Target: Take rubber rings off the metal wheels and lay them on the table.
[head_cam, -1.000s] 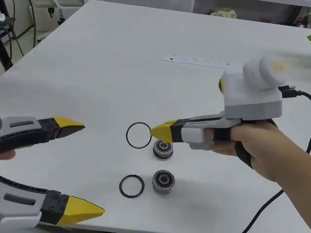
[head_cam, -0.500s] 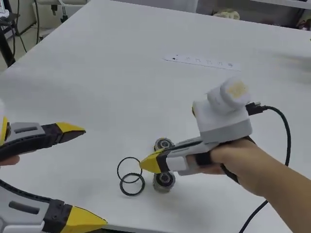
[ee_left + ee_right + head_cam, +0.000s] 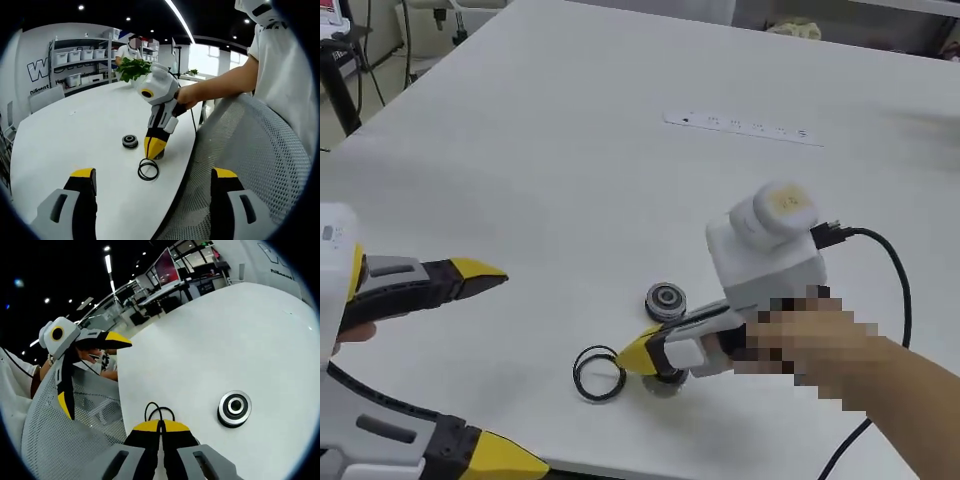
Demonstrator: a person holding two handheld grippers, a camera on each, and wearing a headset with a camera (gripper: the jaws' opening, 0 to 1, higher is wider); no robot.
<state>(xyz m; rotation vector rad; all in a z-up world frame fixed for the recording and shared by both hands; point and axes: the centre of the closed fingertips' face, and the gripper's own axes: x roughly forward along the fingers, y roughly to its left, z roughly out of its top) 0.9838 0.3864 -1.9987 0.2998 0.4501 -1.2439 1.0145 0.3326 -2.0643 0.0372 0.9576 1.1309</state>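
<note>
**Last ring comes down, two wheels look stripped**

Nearest us, the left gripper (image 3: 525, 370) hangs over the table's front edge. Its pointed yellow jaws are wide apart and hold nothing.

Just beyond it, two rings (image 3: 576, 372) lie overlapped on the white table (image 3: 570, 160). They are thin black hoops of rubber, round and slack-looking against the smooth matte top. The right gripper (image 3: 635, 357) has its yellow tips at the rim of the pile. Its jaws are pressed together, and in the right gripper view they seem to pinch the upper ring (image 3: 171, 413), though we cannot be sure of the bite.

Under the same gripper sits the near wheel (image 3: 668, 384), mostly hidden by the jaws. The far wheel (image 3: 665, 300) stands free a little past it, apart from the rings. It is a small squat disc of silvery metal with a dark band around a pale hub, and we see no rubber on its rim. Farther off, a pale ruler-like strip (image 3: 740, 127) lies flat across the table.

We judge the job nearly done, with two rings off for two wheels. What seems left is to let go of the upper ring so it rests flat. We cannot tell whether the half-hidden near wheel carries any more rubber.
</note>
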